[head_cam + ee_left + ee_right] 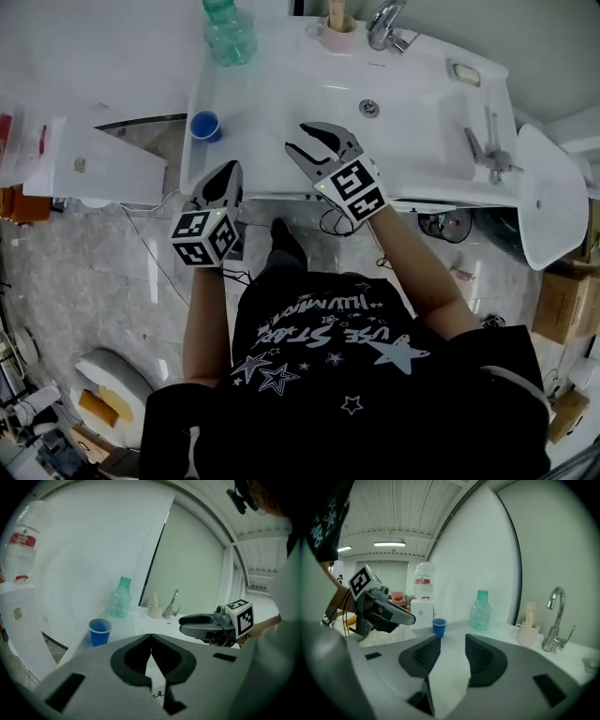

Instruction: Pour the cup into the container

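Neither claw has reached the blue cup (204, 126) yet. It stands upright at the left edge of the white worktop (281, 178), in the upper left of the head view and just above the left claw (225, 172). That claw's jaws are pressed together at the tips with nothing between them. The right claw (305, 141) hovers over the basin near the middle of the frame, its jaws a narrow gap apart and also empty.

We judge the step in hand to be the reach for the cup. To do it well, we should open whichever claw goes in wider than the cup and come in level. It should grip the wall below the rim, lightly enough not to crush it, then lift straight up to avoid a spill. The green-tinted bottle (229, 33) at the top of the frame looks like the likely container. Its narrow neck would call for a slow tilt right above the mouth.

The water jug (423, 581) on the dispenser carries a red label, too small to read. The person's dark shirt bears stars and lettering we cannot read reliably.
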